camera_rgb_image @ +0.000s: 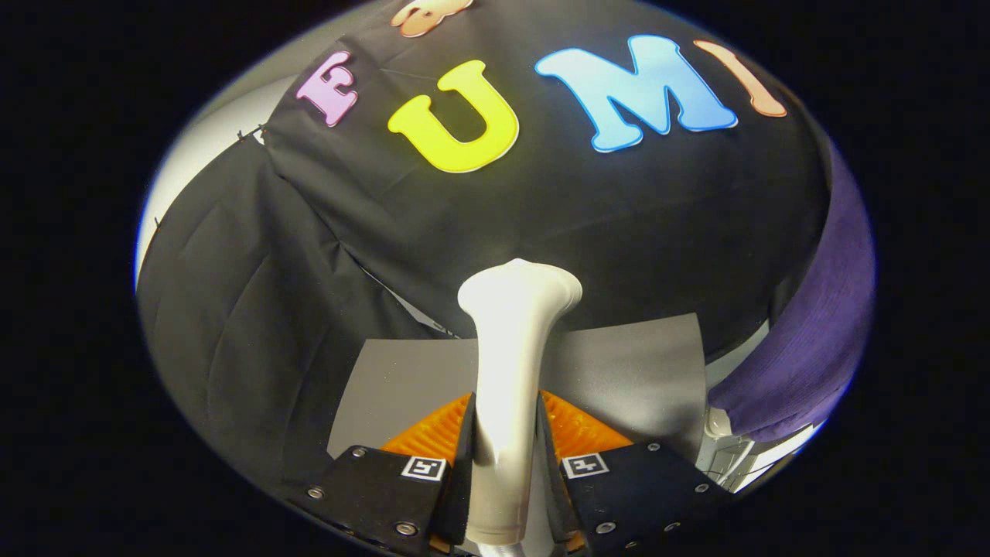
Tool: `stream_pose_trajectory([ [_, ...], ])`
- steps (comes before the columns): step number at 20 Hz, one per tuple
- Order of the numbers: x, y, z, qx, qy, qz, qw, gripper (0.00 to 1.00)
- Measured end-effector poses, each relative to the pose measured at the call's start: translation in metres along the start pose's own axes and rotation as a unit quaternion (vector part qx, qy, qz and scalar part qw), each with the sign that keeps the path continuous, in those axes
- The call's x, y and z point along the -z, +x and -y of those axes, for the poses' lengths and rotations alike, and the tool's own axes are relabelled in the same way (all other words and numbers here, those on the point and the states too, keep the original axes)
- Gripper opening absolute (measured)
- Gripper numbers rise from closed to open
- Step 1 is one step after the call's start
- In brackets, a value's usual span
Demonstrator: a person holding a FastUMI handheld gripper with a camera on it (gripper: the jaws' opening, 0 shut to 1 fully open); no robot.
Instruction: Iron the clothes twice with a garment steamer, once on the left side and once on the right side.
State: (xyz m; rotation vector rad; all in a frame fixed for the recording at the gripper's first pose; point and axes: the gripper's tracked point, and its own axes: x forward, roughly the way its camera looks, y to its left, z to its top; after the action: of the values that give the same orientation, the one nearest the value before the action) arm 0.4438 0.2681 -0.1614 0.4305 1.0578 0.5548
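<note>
A white garment steamer [506,363] stands upright between my fingers, its flared head rising well beyond the fingertips. My gripper [504,433] is shut on the steamer's handle, both fingers pressing its sides. A purple garment [812,325] hangs to the right of the steamer, some way off from its head. Its lower hem ends just above a white stand part [723,445].
A grey mat [619,371] lies flat just beyond the fingers. Black cloth walls [255,309] close off the left and the back. A strip of pale wall [209,131] shows at the far left, above the cloth.
</note>
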Motion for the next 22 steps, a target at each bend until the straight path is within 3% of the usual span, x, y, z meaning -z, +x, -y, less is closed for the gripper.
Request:
stream_pose_trajectory([
  [12,0.089,-0.145,-0.018,-0.023,-0.044,0.084,0.995,0.4],
  [22,0.198,-0.232,0.009,0.008,-0.07,0.125,0.99,0.4],
])
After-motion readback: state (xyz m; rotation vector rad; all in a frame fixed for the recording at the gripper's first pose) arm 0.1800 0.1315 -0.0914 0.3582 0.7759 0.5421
